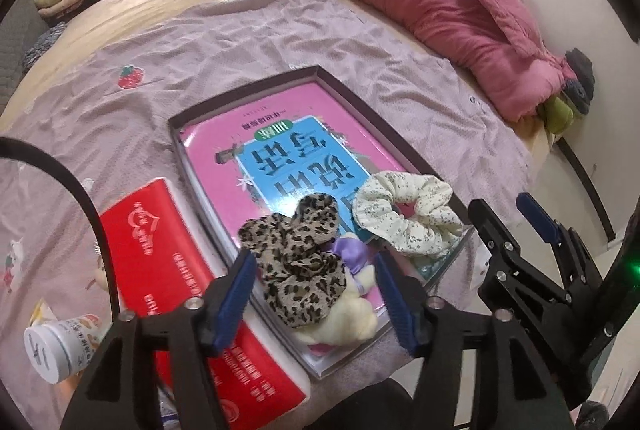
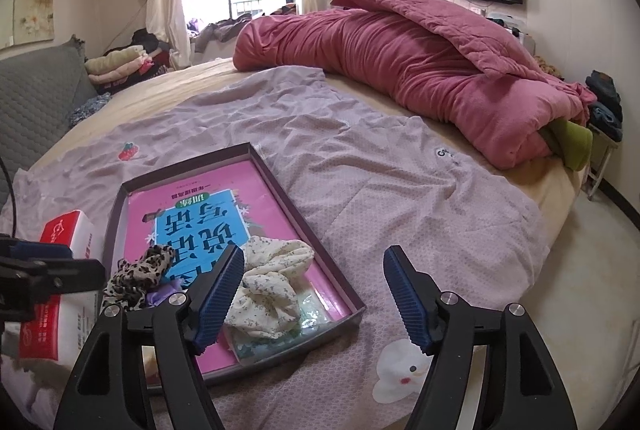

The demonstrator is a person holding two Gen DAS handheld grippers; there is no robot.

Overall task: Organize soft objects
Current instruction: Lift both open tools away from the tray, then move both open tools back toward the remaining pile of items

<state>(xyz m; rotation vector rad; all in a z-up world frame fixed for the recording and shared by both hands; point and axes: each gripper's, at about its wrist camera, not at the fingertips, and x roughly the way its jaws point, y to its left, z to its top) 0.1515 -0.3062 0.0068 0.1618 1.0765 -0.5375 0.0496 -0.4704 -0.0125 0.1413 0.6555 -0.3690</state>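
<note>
Both tools stand wide and empty, the left tool point(image 1: 316, 286) straddling the leopard scrunchie point(image 1: 298, 262) that lies in the tray point(image 1: 248, 89) beside the cream floral scrunchie point(image 1: 404, 216), so a careless pass of its pads could snag the loose fabric and drag it onto the bed, while the right tool point(image 2: 314, 294) waits just beside the tray.

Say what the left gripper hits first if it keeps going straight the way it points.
Likely the leopard scrunchie: it lies between the open fingers of the left gripper, on the book in the tray. Depth is unclear, so the plush toy beside it could touch first.
</note>
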